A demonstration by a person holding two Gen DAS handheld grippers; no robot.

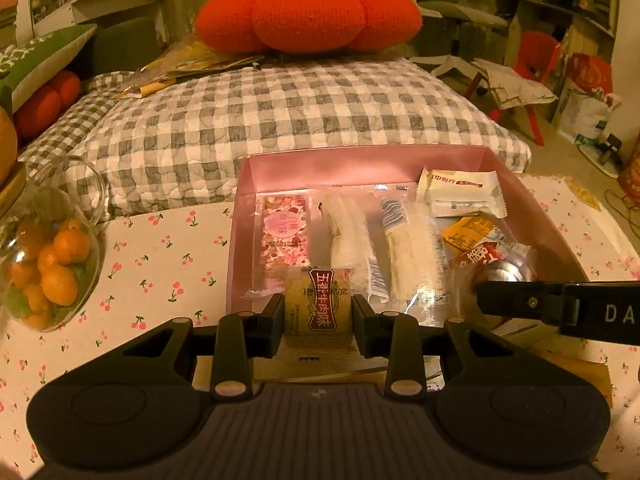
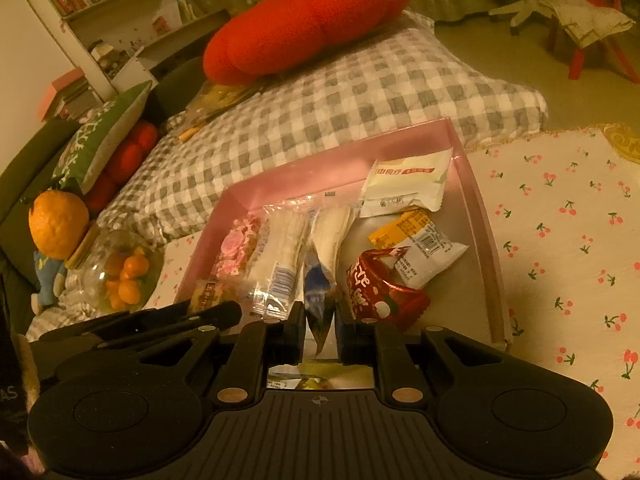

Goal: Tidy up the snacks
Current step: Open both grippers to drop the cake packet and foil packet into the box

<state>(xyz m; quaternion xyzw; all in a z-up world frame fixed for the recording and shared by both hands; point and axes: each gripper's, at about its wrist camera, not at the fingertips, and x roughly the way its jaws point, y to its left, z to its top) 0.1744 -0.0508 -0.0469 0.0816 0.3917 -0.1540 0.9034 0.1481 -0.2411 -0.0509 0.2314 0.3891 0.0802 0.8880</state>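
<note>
A pink box (image 1: 360, 158) on the cherry-print cloth (image 1: 160, 264) holds several wrapped snacks. My left gripper (image 1: 318, 314) hovers at the box's near edge, shut on a tan snack pack with a red label (image 1: 320, 300). In the right wrist view, my right gripper (image 2: 320, 320) reaches into the pink box (image 2: 344, 152) and is shut on a blue-and-white packet (image 2: 318, 292) that stands on edge and fills the narrow gap between the jaws. A red packet (image 2: 372, 292) lies just right of it, clear-wrapped white crackers (image 2: 280, 248) just left. The left gripper (image 2: 216, 312) shows at the left there.
A glass jar of small oranges (image 1: 52, 260) lies left of the box. A grey checked cushion (image 1: 280, 112) with a red pumpkin cushion (image 1: 308, 12) lies behind it. A white packet (image 2: 404, 188) and an orange-and-white one (image 2: 420, 248) sit at the box's far right.
</note>
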